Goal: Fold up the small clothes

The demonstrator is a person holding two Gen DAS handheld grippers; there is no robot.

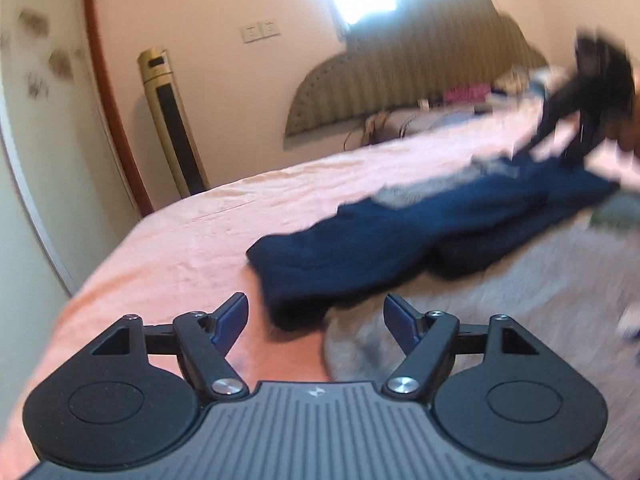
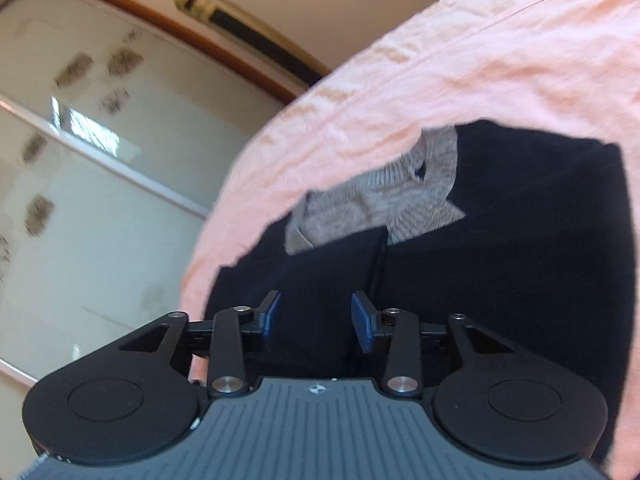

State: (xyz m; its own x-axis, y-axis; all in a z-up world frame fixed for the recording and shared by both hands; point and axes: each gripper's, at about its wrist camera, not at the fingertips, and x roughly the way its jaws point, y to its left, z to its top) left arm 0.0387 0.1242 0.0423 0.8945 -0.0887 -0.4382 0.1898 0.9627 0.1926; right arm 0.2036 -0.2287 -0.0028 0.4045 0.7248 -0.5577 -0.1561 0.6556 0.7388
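A small navy garment (image 1: 400, 232) with a grey knit part (image 1: 404, 196) lies stretched across the pink bed (image 1: 200, 232). My left gripper (image 1: 315, 310) hovers just short of its near end, jaws wide open with nothing between them. At the far right my right gripper (image 1: 560, 140) shows as a black blur over the garment's other end. In the right wrist view the navy garment (image 2: 500, 240) fills the lower right, with its grey knit part (image 2: 384, 200) behind. My right gripper (image 2: 316, 306) stands open close over a dark fold, pads apart from the cloth.
A grey fuzzy blanket (image 1: 500, 300) lies under the garment's near right side. A gold tower fan (image 1: 172, 120) stands by the wall beside a sliding door (image 2: 100, 180). A padded headboard (image 1: 420, 80) and loose clothes (image 1: 468, 94) are at the bed's far end.
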